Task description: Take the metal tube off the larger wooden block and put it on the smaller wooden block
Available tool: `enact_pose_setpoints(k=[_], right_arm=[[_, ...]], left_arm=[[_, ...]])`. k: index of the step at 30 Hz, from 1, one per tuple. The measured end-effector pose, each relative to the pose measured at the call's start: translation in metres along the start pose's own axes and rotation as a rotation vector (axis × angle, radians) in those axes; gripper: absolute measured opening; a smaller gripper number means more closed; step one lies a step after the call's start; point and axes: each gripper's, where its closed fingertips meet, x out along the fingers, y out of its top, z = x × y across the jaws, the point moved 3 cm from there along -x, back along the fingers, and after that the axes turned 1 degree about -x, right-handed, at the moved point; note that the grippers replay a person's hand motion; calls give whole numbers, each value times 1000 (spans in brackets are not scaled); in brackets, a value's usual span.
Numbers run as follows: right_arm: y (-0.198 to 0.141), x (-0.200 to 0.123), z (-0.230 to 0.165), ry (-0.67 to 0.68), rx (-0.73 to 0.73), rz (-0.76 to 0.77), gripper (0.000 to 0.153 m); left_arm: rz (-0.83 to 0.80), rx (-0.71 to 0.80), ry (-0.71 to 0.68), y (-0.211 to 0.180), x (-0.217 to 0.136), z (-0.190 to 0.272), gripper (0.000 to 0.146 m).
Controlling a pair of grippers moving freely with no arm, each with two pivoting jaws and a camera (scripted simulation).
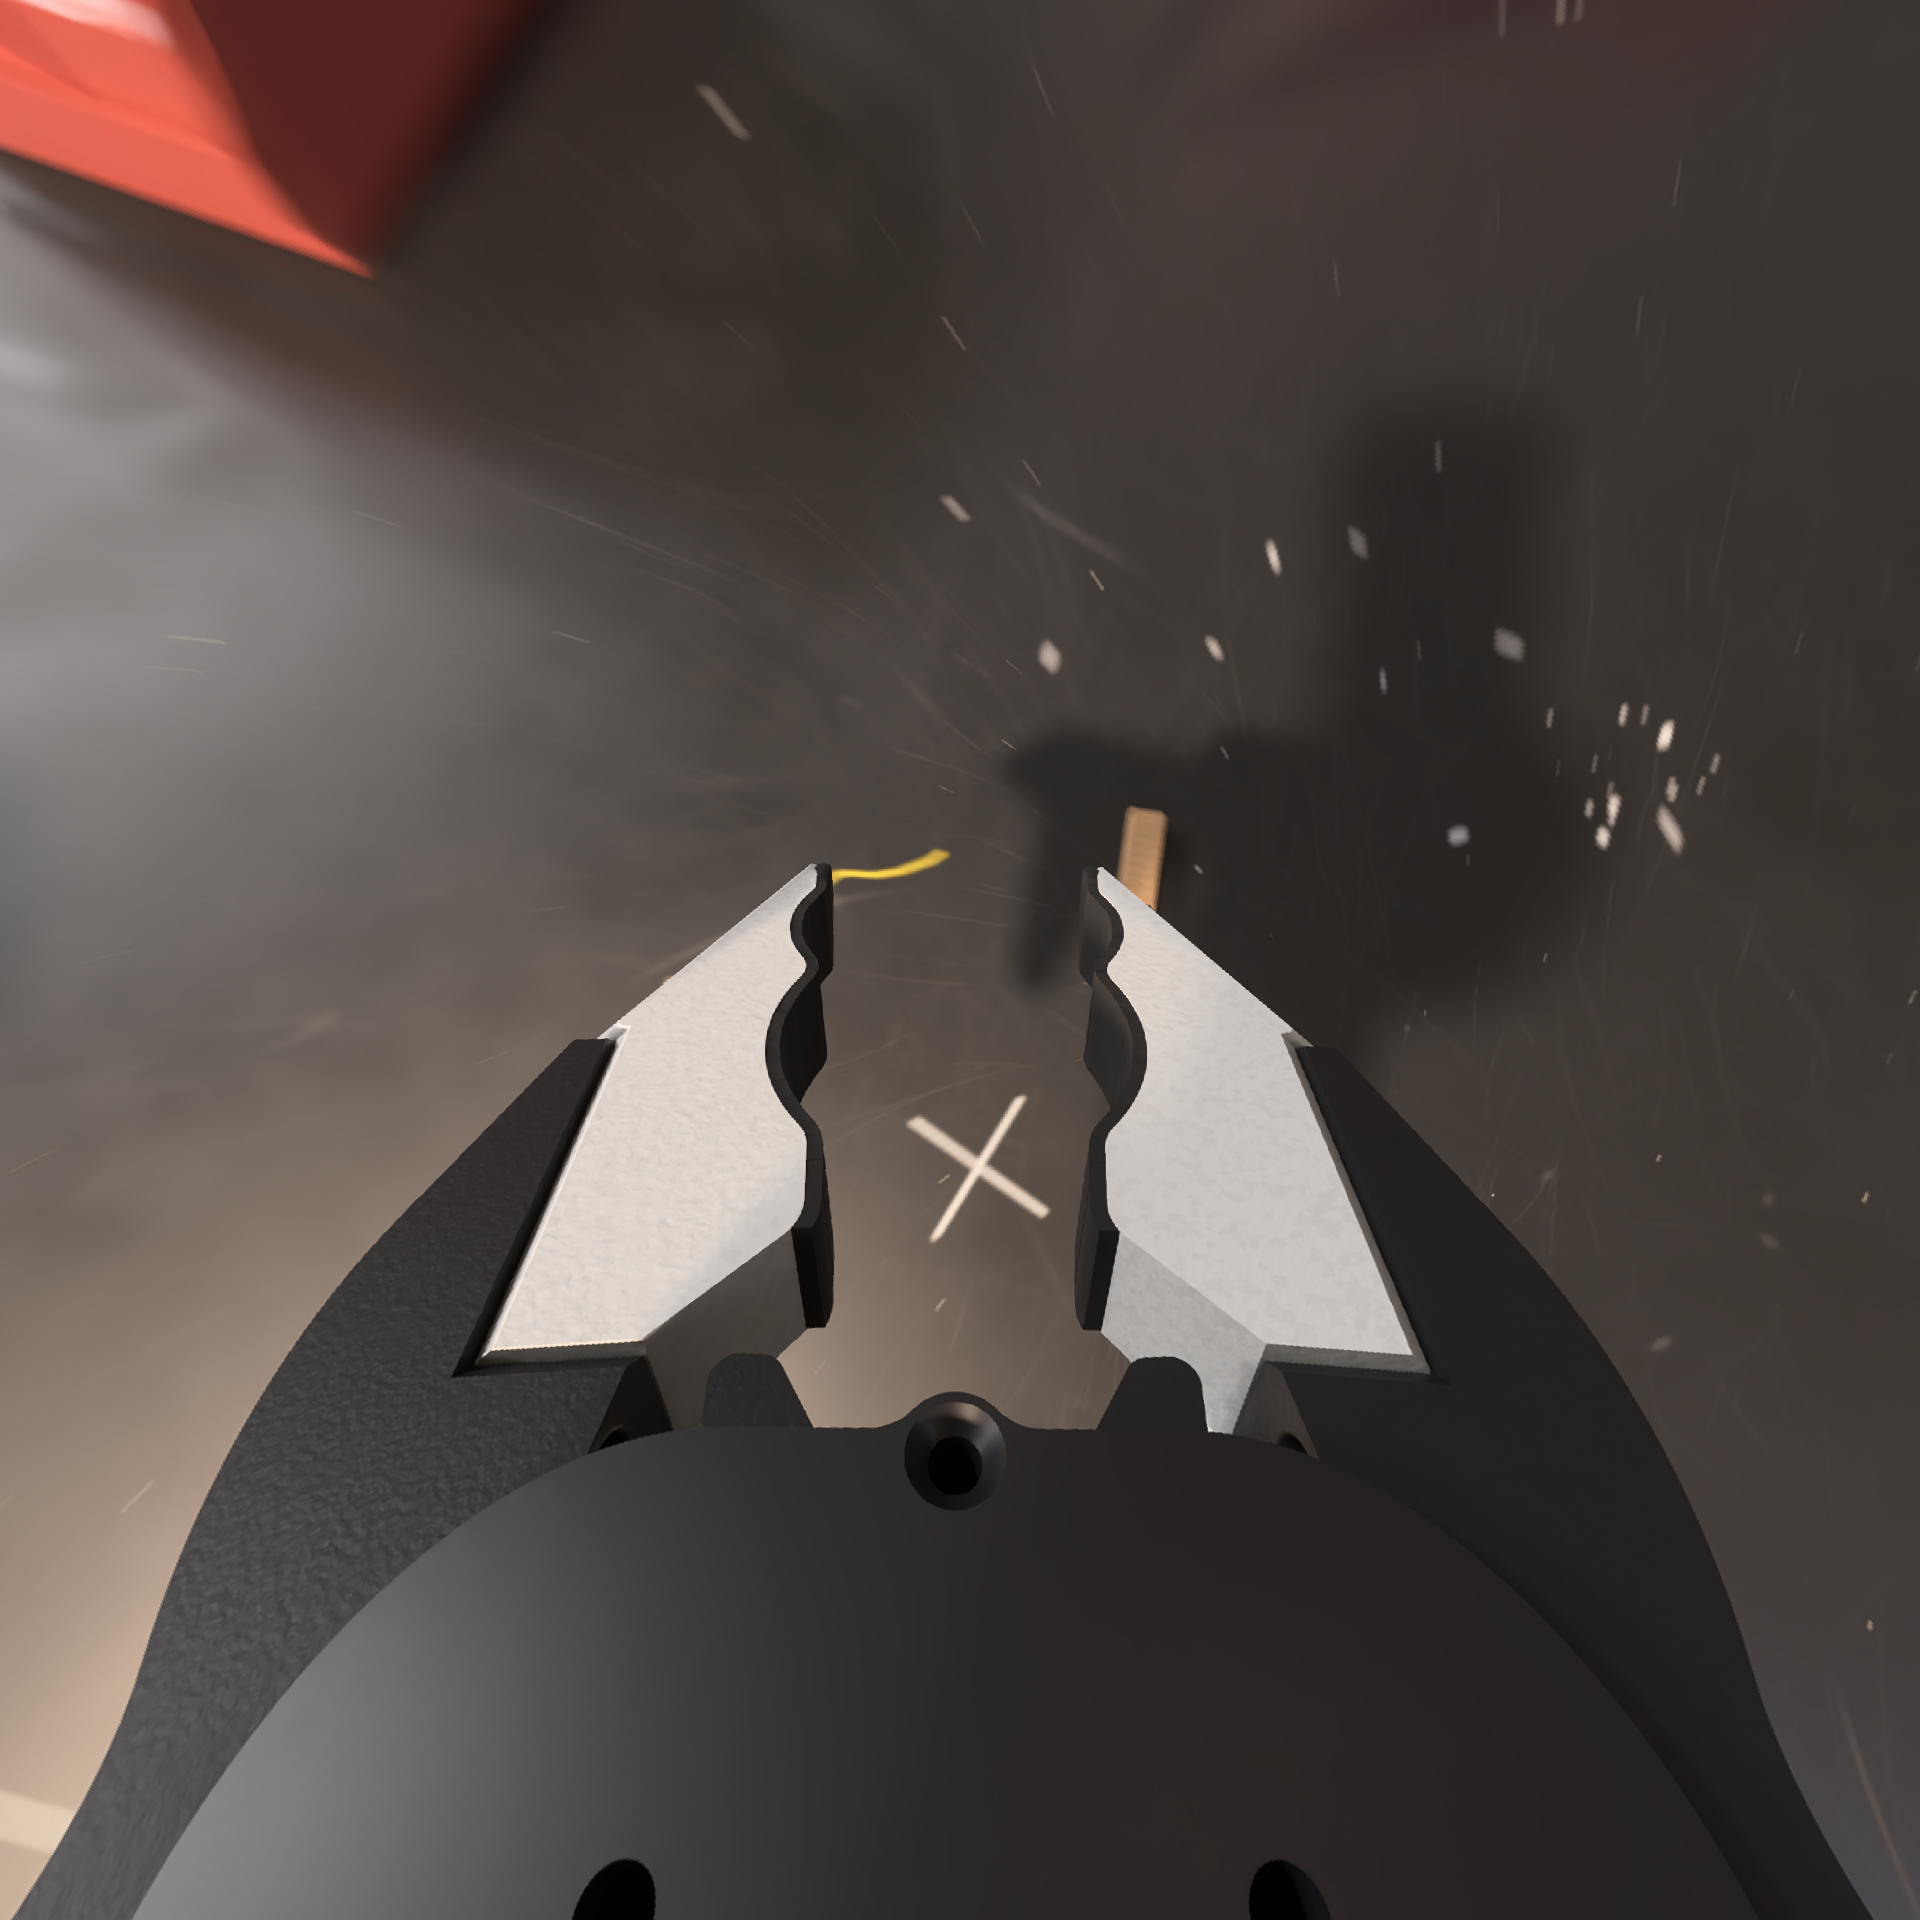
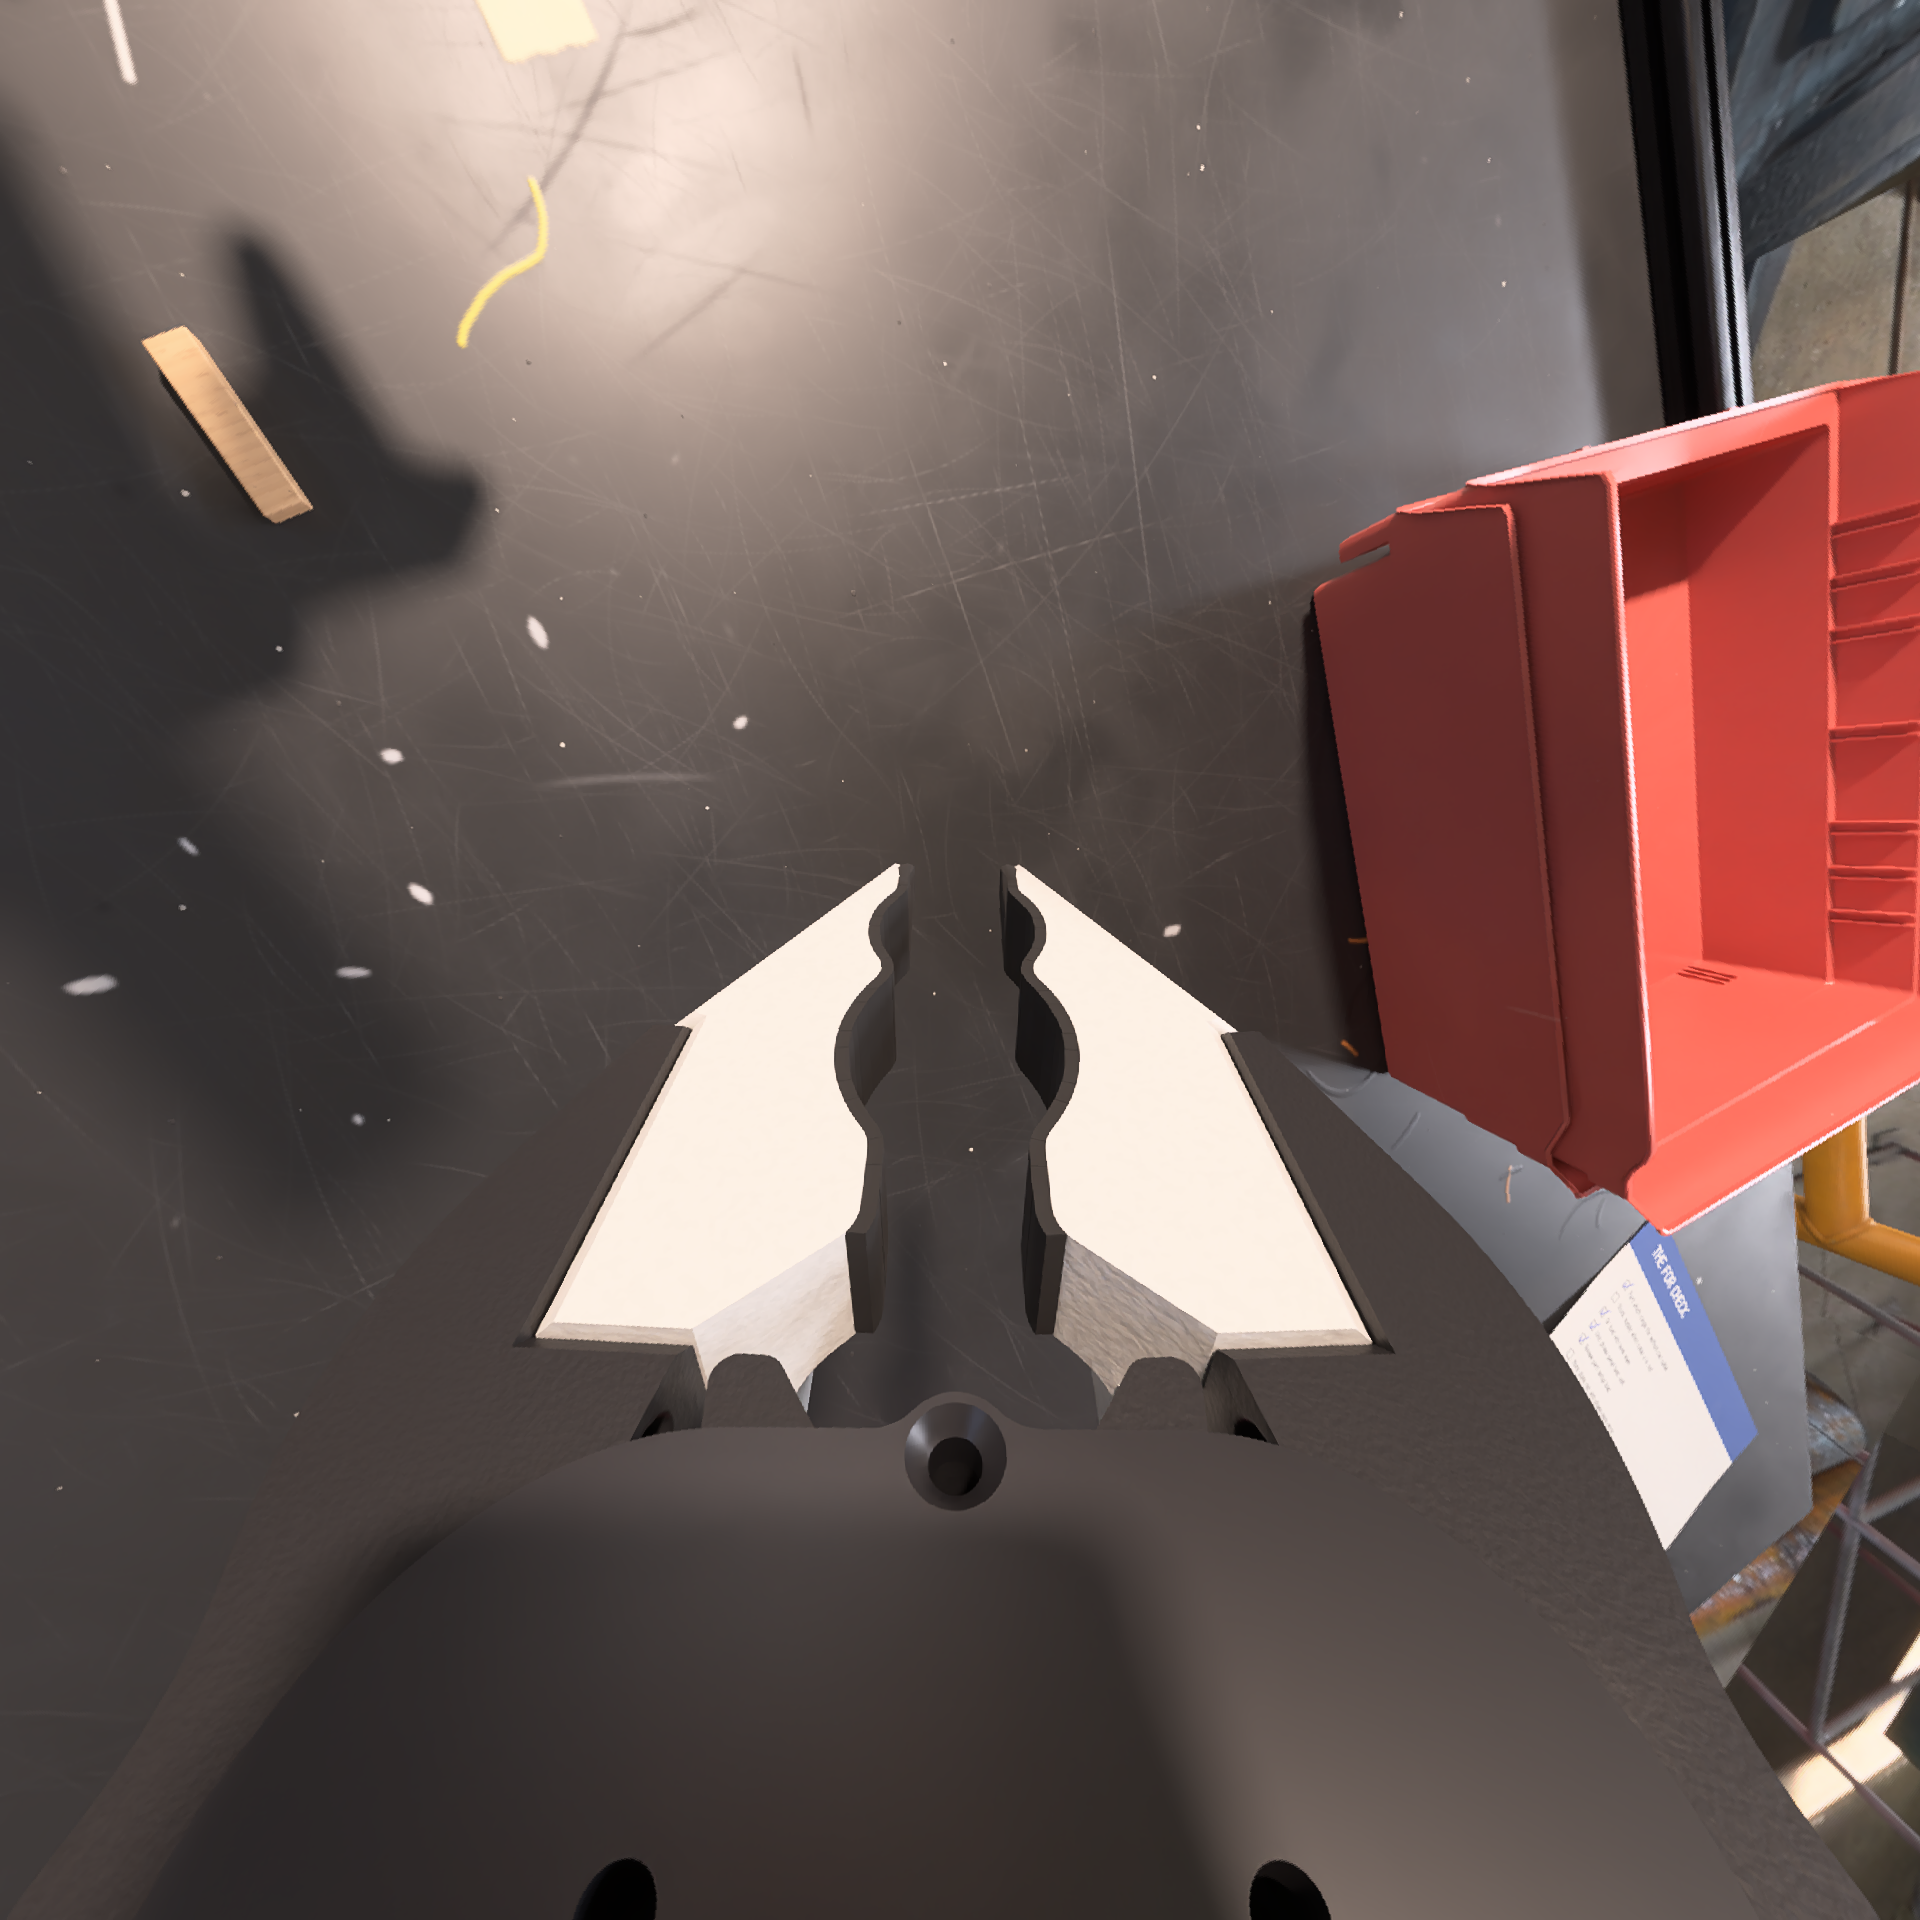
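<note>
A thin flat wooden block (image 2: 223,421) lies on the dark scratched table at the upper left of the right wrist view. It also shows in the left wrist view (image 1: 1143,857), just beyond the right fingertip. I cannot tell whether it is the larger or the smaller block. No metal tube shows in either view. My left gripper (image 1: 958,878) is open and empty, low over the table; its view is blurred. My right gripper (image 2: 956,873) is narrowly open and empty, above bare table, well to the right of the block.
A red plastic bin (image 2: 1662,779) stands at the table's right edge and shows blurred in the left wrist view (image 1: 208,125). A yellow string (image 2: 509,270) lies beyond the block. A white cross mark (image 1: 977,1169) lies between my left fingers. A white-and-blue card (image 2: 1652,1371) hangs by the table edge.
</note>
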Motion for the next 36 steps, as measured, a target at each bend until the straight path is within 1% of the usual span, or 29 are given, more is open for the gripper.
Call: enact_pose_setpoints(k=[1, 2, 3, 4, 6, 7, 8, 9, 10, 11, 14, 16, 18, 20, 22, 24, 26, 29, 32, 33, 35, 36], right_arm=[[-1, 0, 0, -2, 2, -1, 16], [-2, 0, 1, -3, 3, -3, 16], [-2, 0, 1, -3, 5, -5, 16], [-3, 1, 2, -1, 6, -7, 16], [-3, 3, 3, 1, 8, -10, 16], [-3, 4, 3, 3, 8, -11, 16], [-3, 5, 3, 6, 9, -13, 16], [-2, 7, 3, 10, 9, -17, 15], [-2, 9, 2, 15, 7, -24, 15], [-2, 11, 2, 20, 3, -32, 15], [-2, 16, -2, 38, -5, -56, 15], [-2, 19, -3, 44, -8, -65, 14], [-3, 20, -4, 47, -5, -72, 14], [-5, 21, -3, 47, 3, -80, 14], [-7, 21, -1, 46, 13, -85, 14], [-11, 20, 0, 44, 21, -97, 14], [-12, 20, 1, 40, 28, -106, 13], [-13, 19, 1, 39, 30, -112, 13], [-14, 19, -1, 41, 27, -121, 12], [-13, 19, -1, 42, 25, -123, 12], [-13, 18, -2, 40, 22, -124, 12], [-12, 17, -2, 40, 21, -121, 12]], left_arm=[[90, -23, 59, 7, -29, -10, 47], [186, -50, 148, 12, -64, -24, 47], [278, -83, 271, 11, -102, -43, 47], [359, -126, 431, 3, -144, -66, 47], [458, -227, 748, -30, -218, -113, 47], [456, -283, 830, -51, -242, -135, 47], [404, -347, 848, -73, -255, -156, 47], [317, -419, 843, -96, -261, -178, 47], [214, -476, 833, -117, -261, -199, 47], [129, -495, 820, -135, -256, -220, 47], [-47, -465, 765, -178, -228, -270, 47], [-148, -457, 687, -202, -207, -291, 47], [-200, -448, 628, -219, -192, -305, 47], [-216, -412, 593, -229, -182, -317, 46], [-235, -352, 578, -237, -176, -325, 46], [-291, -310, 585, -246, -174, -331, 46], [-319, -323, 558, -251, -172, -336, 46], [-364, -382, 543, -255, -172, -344, 48], [-386, -392, 547, -255, -170, -349, 36], [-390, -398, 531, -254, -168, -348, 29], [-403, -405, 504, -253, -167, -345, 9], [-407, -407, 501, -252, -167, -343, 9]])
